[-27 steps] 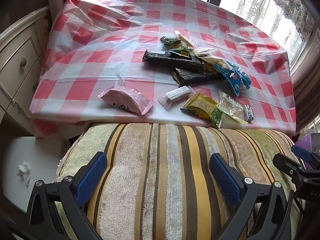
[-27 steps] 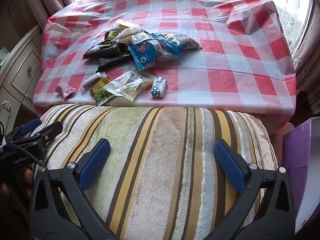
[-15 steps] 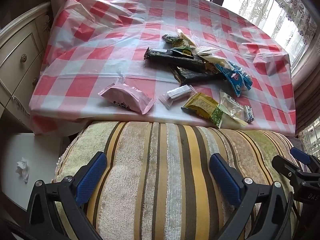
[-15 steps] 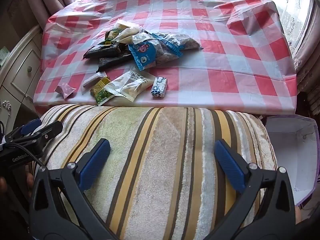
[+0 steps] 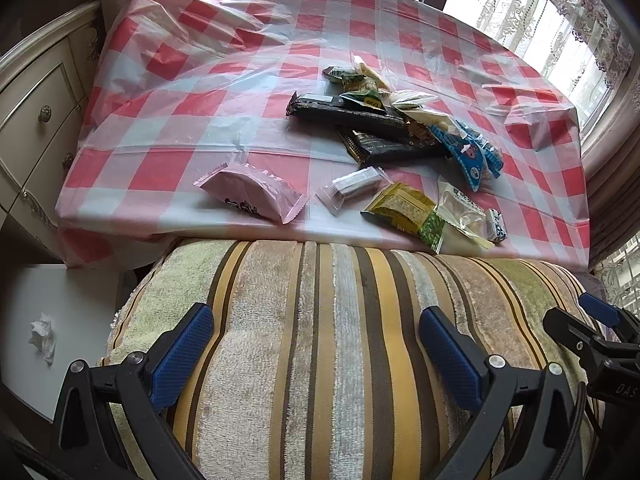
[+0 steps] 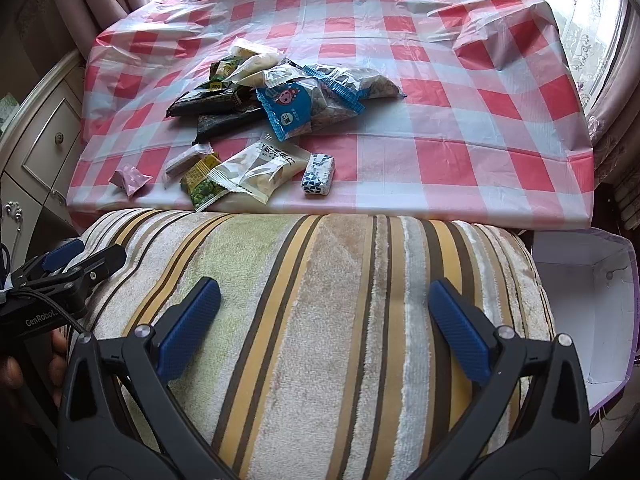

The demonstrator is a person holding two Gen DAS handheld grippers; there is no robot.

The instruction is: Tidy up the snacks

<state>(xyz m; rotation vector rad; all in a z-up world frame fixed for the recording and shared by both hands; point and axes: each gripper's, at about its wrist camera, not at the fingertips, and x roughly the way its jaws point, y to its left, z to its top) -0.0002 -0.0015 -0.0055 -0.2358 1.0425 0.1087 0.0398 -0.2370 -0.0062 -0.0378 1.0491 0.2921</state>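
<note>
Several snack packets lie in a loose pile (image 5: 392,124) (image 6: 280,100) on a red-and-white checked tablecloth (image 5: 200,92) (image 6: 460,128). Apart from the pile, near the front edge, lie a pink packet (image 5: 252,192) (image 6: 130,179), a small silver bar (image 5: 352,188), a yellow-green packet (image 5: 404,210) (image 6: 200,184), a clear white packet (image 6: 260,170) and a small blue-white packet (image 6: 319,173). My left gripper (image 5: 316,354) and right gripper (image 6: 324,328) both hang open over a striped towel-covered cushion (image 5: 340,340) (image 6: 320,300), short of the table, with nothing between their fingers.
A cream drawer cabinet (image 5: 36,120) stands left of the table. A white surface with a crumpled tissue (image 5: 42,336) lies at lower left. An open purple box with a white inside (image 6: 592,300) sits right of the cushion. Curtained windows lie behind.
Both views have shifted slightly. In the right wrist view the purple box now shows its open white inside. The snacks have not moved and both grippers stay open.
</note>
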